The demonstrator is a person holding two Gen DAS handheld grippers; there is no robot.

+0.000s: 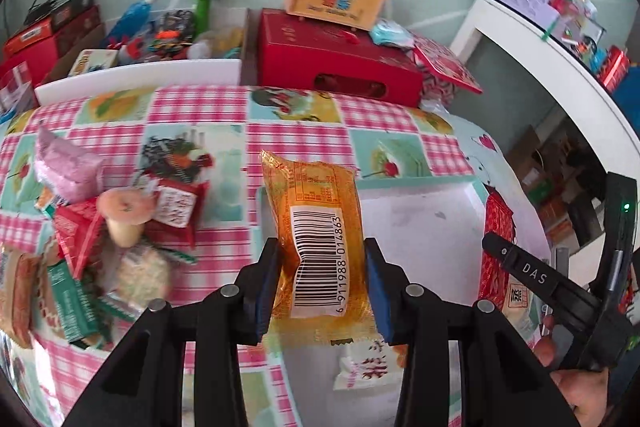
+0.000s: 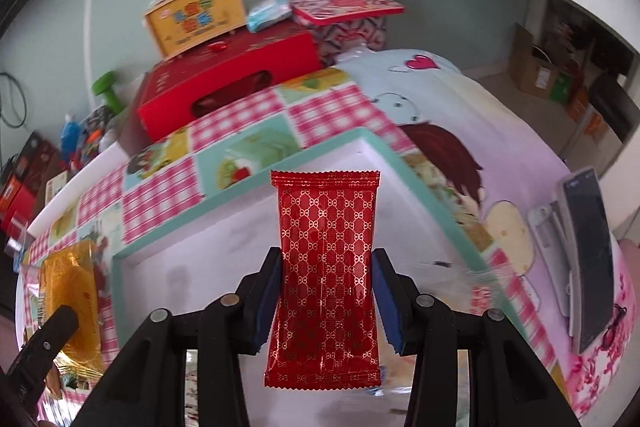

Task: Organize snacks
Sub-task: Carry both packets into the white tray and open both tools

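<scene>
left gripper point(image 1: 320, 281) clamps orange plastic barcoded snack packet point(image 1: 316, 227); right gripper point(image 2: 326, 297) clamps red patterned foil snack packet point(image 2: 326, 275) over white teal-rimmed tray point(image 2: 360, 143)

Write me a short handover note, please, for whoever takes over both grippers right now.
Left gripper: shut on the orange packet, over the tray.
Right gripper: shut on the red packet, over the same tray.
Done: a cream packet seems to lie in the tray already.
Left: set both packets down, then sort the snack pile on the checked cloth.
</scene>
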